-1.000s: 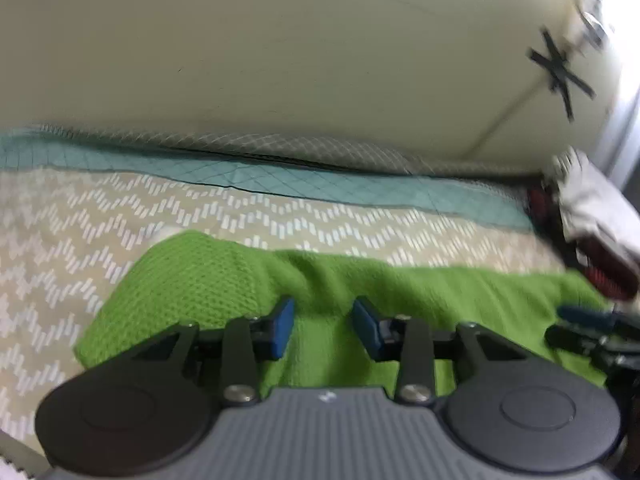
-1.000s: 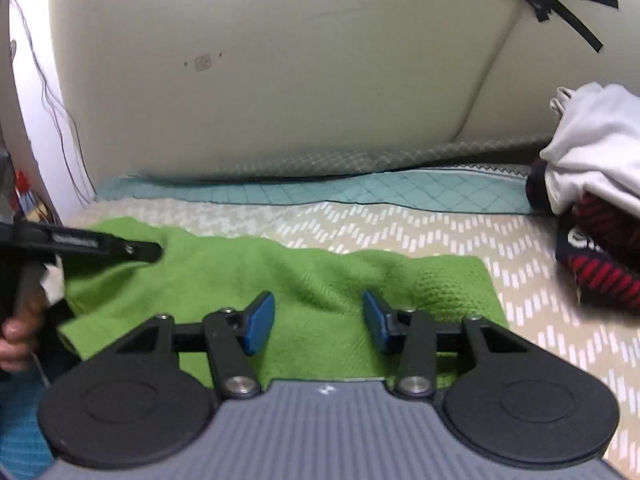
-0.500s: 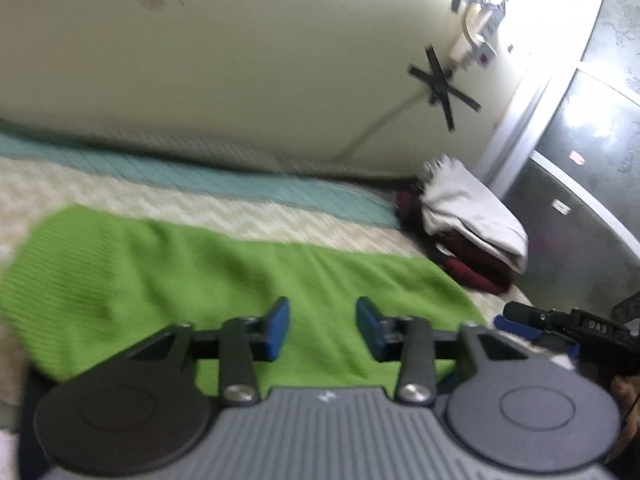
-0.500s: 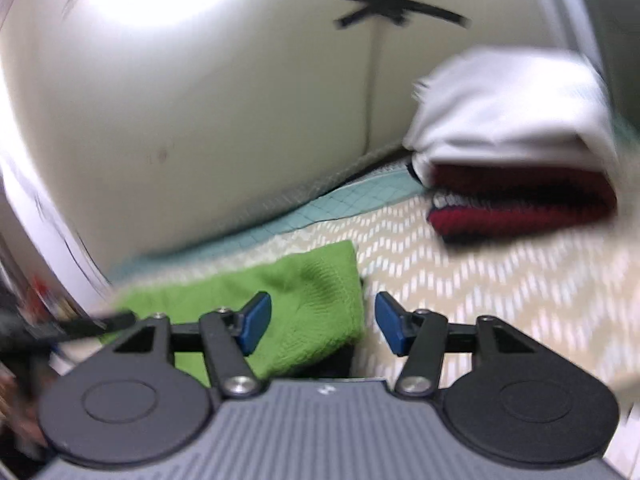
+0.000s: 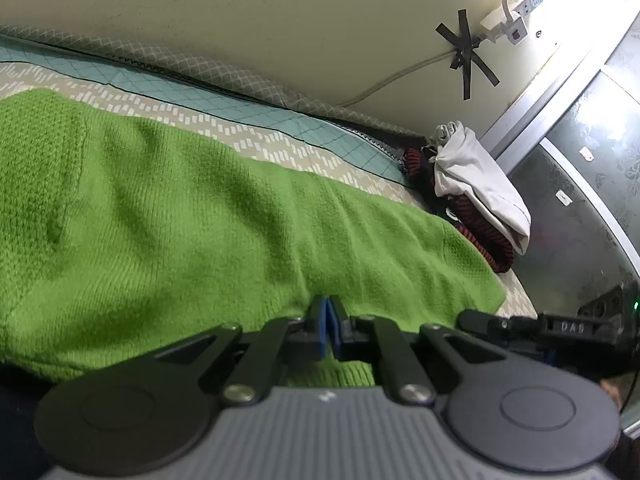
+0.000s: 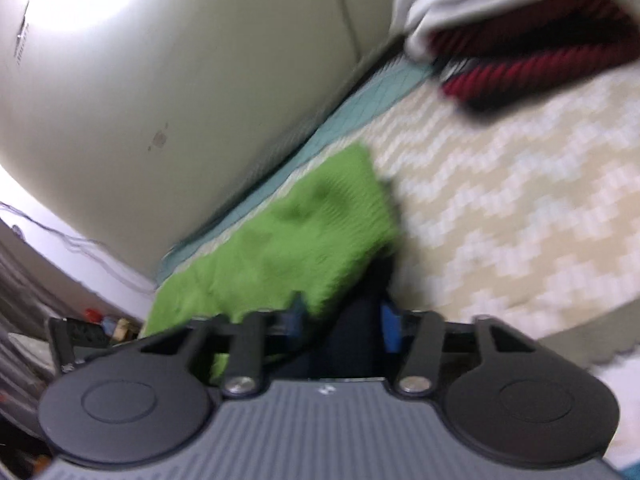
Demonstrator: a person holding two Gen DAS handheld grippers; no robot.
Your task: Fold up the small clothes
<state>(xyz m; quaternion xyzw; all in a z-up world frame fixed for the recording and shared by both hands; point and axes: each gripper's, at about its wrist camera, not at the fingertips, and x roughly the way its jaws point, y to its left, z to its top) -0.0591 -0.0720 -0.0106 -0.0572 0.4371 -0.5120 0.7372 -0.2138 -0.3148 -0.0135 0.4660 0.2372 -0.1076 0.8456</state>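
Note:
A green knit garment [image 5: 192,216] lies spread across the patterned bedspread [image 5: 248,140]. My left gripper [image 5: 329,330] is shut on the garment's near edge, its blue pads pressed together on the fabric. In the blurred right wrist view the garment's right end [image 6: 304,236] lies ahead and to the left. My right gripper [image 6: 342,322] is open, with its left fingertip at the garment's corner and its right one over the bedspread [image 6: 500,220]. The right gripper's body also shows in the left wrist view [image 5: 560,330], at the right.
A pile of folded clothes, white on top of red-and-black knit [image 5: 476,196], sits at the bed's far right corner; it also shows in the right wrist view [image 6: 520,32]. A cream wall [image 5: 280,20] runs behind the bed. A dark glass door [image 5: 580,200] stands at the right.
My left gripper has closed on the green garment's near edge and sits lower and closer. My right gripper has swung towards the garment's right end and tilted, still open.

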